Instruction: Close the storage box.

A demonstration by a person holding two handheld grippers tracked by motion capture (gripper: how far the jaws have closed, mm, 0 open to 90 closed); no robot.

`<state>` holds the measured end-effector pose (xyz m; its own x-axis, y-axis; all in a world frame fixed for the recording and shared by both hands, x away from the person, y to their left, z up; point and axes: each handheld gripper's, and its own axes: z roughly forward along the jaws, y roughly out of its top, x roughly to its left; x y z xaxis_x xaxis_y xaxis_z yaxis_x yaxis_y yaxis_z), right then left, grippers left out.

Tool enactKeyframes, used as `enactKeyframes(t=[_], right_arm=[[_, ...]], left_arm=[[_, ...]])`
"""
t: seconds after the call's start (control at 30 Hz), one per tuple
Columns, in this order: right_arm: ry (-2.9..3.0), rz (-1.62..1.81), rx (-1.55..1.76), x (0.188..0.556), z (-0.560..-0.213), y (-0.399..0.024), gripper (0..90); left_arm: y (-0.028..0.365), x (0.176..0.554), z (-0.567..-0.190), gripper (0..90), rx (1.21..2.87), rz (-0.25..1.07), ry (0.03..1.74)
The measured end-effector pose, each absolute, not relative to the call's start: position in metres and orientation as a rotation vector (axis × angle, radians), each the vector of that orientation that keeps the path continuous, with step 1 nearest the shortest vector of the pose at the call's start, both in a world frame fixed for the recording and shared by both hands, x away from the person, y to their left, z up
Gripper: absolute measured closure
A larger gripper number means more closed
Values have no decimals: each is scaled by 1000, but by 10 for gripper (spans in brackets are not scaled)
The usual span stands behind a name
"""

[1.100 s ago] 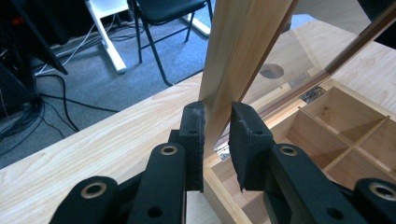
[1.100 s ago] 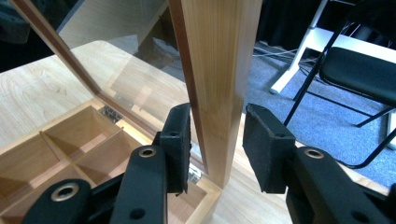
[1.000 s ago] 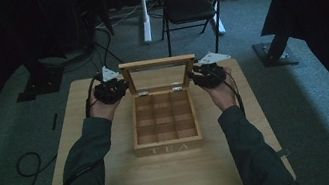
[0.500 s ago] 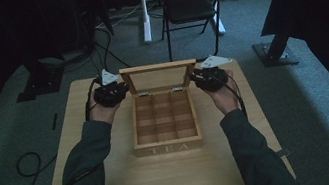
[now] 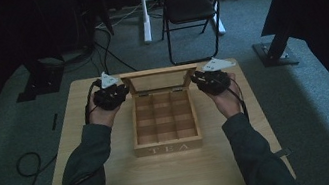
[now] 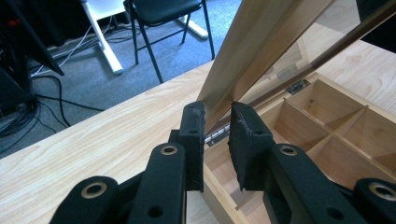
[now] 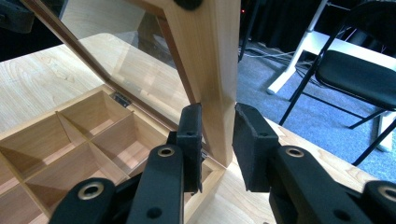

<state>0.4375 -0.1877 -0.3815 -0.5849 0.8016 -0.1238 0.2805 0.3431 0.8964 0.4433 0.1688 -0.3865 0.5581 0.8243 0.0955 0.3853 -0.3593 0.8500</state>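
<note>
My left gripper (image 5: 111, 95) sits at the left end of the raised lid (image 5: 159, 78) of the tea box (image 5: 164, 122). In the left gripper view its two black jaws are closed on the lid's wooden side rail (image 6: 243, 60), just above the hinge (image 6: 217, 135). My right gripper (image 5: 211, 80) holds the opposite end. In the right gripper view its jaws have just been closing, with the lid's right rail (image 7: 212, 70) between them, and they now clamp it.

Against the high view of a second ago, both hands sit slightly further from me, close against the lid's ends. The lid stands upright, as it did then. The box has not shifted on the table (image 5: 83, 136).

Position: the box stands open at the middle of the table, with the glass-paned lid at its far edge. A grid of empty wooden compartments (image 5: 163, 118) shows inside.

Writing: the front wall of the box, facing me, reads "TEA" (image 5: 169, 148) in pale capital letters. I can read no other label or brand.
</note>
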Motion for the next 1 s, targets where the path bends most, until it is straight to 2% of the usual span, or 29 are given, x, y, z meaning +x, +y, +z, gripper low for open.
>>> enactKeyframes(t=[1.0], right_arm=[[2057, 1224, 939, 408, -389, -189, 725]], left_arm=[[170, 419, -396, 753, 1955, 657, 971]])
